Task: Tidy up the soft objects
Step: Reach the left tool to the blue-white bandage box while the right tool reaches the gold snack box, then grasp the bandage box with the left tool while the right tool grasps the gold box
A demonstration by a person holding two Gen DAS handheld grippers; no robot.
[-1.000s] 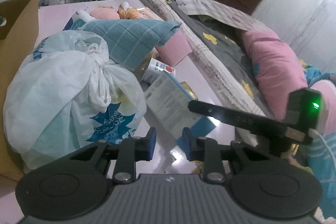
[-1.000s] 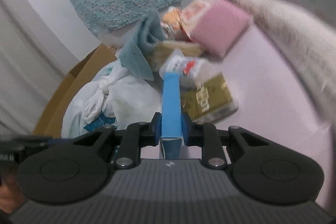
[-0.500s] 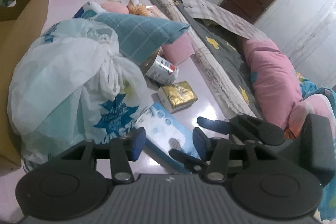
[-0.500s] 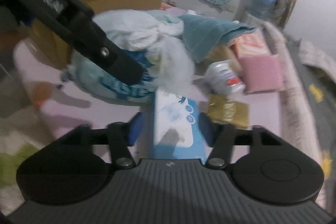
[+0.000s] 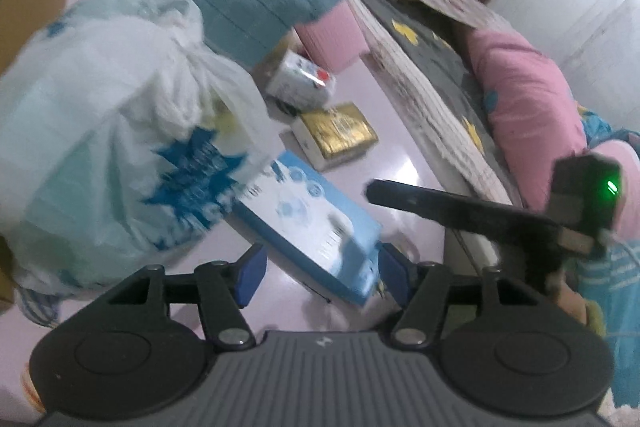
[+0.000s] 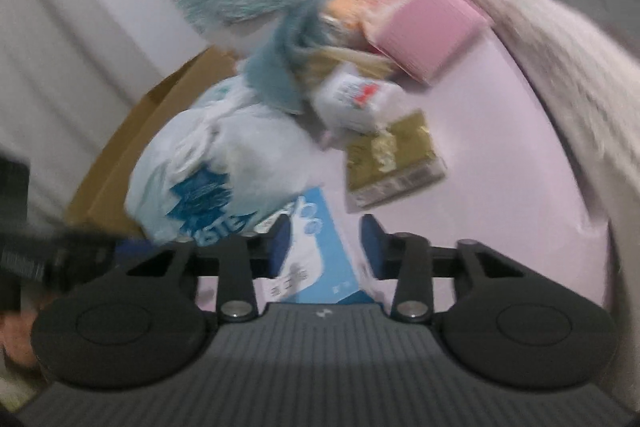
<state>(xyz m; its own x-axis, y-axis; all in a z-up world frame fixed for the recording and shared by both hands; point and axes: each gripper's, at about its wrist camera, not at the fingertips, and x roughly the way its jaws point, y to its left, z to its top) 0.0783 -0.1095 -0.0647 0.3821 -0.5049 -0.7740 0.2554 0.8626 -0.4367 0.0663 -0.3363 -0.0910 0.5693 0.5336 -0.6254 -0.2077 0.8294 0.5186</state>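
A blue and white tissue pack (image 5: 308, 223) lies flat on the pink table against a tied white plastic bag (image 5: 108, 131). It also shows in the right wrist view (image 6: 320, 255). My left gripper (image 5: 322, 269) is open, its fingers either side of the pack's near end. My right gripper (image 6: 326, 241) is open too, its fingers astride the same pack and clear of it. The right gripper's body (image 5: 520, 215) shows at the right of the left wrist view. A gold pack (image 5: 340, 133) and a white wipes pack (image 5: 302, 81) lie beyond.
A blue checked towel (image 5: 256, 7) and a pink sponge block (image 5: 334, 35) sit behind the bag. A cardboard box (image 6: 160, 123) stands at the left. A grey blanket (image 5: 420, 67) and pink pillow (image 5: 528, 87) lie along the table's right side.
The right gripper carried the tissue pack down, laid it flat by the bag and opened off it. The left gripper opened wide and moved in around the pack's near end.
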